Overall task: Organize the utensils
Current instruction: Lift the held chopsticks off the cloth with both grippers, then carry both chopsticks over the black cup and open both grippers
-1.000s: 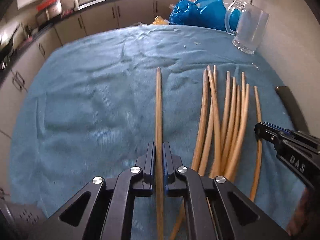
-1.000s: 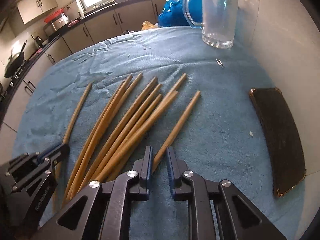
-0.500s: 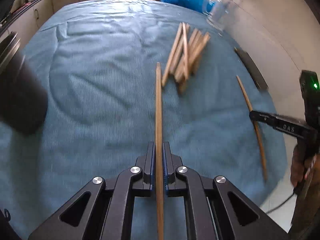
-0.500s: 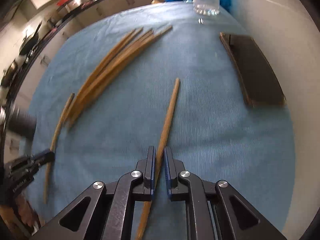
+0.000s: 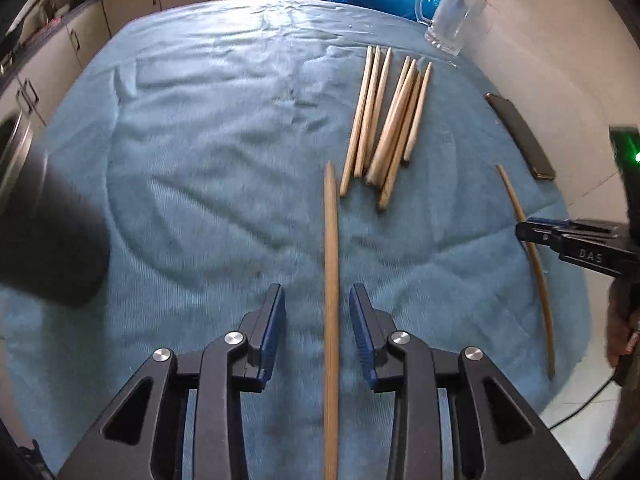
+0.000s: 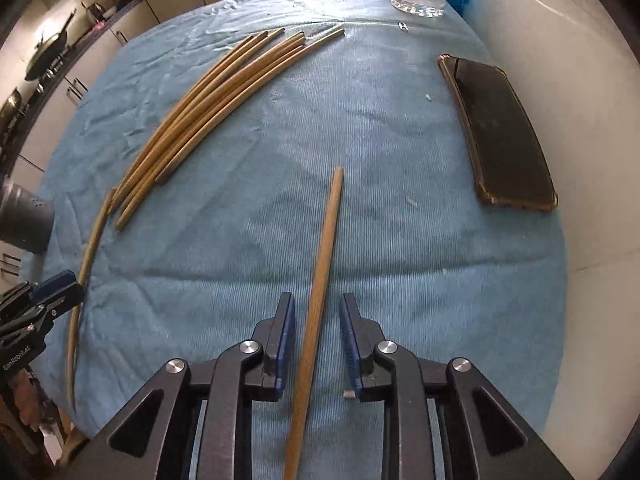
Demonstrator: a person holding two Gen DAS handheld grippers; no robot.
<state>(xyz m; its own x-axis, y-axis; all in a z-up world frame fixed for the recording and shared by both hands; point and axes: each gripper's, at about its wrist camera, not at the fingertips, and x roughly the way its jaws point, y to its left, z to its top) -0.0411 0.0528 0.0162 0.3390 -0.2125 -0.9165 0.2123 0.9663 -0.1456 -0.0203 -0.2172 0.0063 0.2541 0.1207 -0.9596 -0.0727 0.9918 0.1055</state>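
Both hand-held grippers released; each chopstick lies lengthwise between jaws, pointing forward

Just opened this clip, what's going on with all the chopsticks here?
A person holds a pair of tongs in each hand over a blue cloth. The left tongs and the right tongs are both open, each with a single chopstick, and, lying between the jaws without being gripped. A bundle of chopsticks lies farther back. A glass mug and a phone sit near the wall side.
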